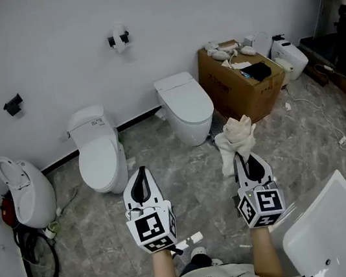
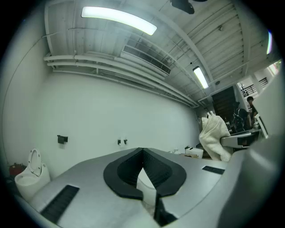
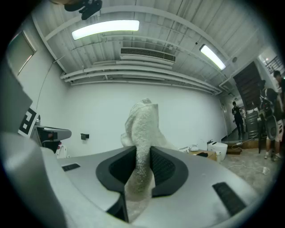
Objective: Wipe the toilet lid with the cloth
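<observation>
Cloth (image 1: 237,135) | clamped in right gripper (image 1: 248,163), bunched above its jaws, well apart from toilet lid (image 1: 188,104) | left gripper (image 1: 142,176) closed, empty | risk: narrow pinch could slip under wiping pressure.

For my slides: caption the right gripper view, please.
Right claw shut on a white cloth, held up before a white wall.

Head cam looks steeply down from above on floor (image 1: 200,182). Gripper cams ride close behind own jaws, facing wall (image 2: 111,107) & ceiling (image 2: 133,49). All 3 views share cloth (image 1: 236,136).
</observation>
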A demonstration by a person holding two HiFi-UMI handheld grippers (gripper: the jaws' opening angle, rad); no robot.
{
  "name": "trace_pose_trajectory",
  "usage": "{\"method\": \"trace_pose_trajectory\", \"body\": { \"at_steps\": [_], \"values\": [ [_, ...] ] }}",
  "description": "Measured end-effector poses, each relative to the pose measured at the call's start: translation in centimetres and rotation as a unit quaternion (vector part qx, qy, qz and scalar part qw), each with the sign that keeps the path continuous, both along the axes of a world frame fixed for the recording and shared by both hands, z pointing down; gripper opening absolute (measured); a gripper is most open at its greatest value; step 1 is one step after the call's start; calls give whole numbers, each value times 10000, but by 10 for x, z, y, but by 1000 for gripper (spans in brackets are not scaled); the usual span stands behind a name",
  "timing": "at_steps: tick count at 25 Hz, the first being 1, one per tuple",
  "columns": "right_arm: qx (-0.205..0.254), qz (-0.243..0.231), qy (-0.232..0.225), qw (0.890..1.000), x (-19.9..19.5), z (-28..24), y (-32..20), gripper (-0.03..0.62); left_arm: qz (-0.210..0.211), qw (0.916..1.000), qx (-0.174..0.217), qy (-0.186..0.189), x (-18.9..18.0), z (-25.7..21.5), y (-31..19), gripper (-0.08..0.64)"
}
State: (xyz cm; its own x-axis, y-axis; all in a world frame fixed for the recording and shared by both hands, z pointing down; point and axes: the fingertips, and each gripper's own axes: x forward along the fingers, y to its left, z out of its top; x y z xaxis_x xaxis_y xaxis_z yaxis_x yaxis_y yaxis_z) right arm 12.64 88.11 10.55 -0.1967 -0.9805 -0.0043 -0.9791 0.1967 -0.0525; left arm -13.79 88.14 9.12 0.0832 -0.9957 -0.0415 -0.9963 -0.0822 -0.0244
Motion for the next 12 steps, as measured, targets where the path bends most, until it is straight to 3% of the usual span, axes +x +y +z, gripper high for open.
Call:
{"method": "trace_pose_trajectory", "body": {
  "at_steps": [12],
  "values": [
    [0,31,13,10000,-2,3,-3,81,23,10000,34,49,-2,1,-4,3]
  ]
}}
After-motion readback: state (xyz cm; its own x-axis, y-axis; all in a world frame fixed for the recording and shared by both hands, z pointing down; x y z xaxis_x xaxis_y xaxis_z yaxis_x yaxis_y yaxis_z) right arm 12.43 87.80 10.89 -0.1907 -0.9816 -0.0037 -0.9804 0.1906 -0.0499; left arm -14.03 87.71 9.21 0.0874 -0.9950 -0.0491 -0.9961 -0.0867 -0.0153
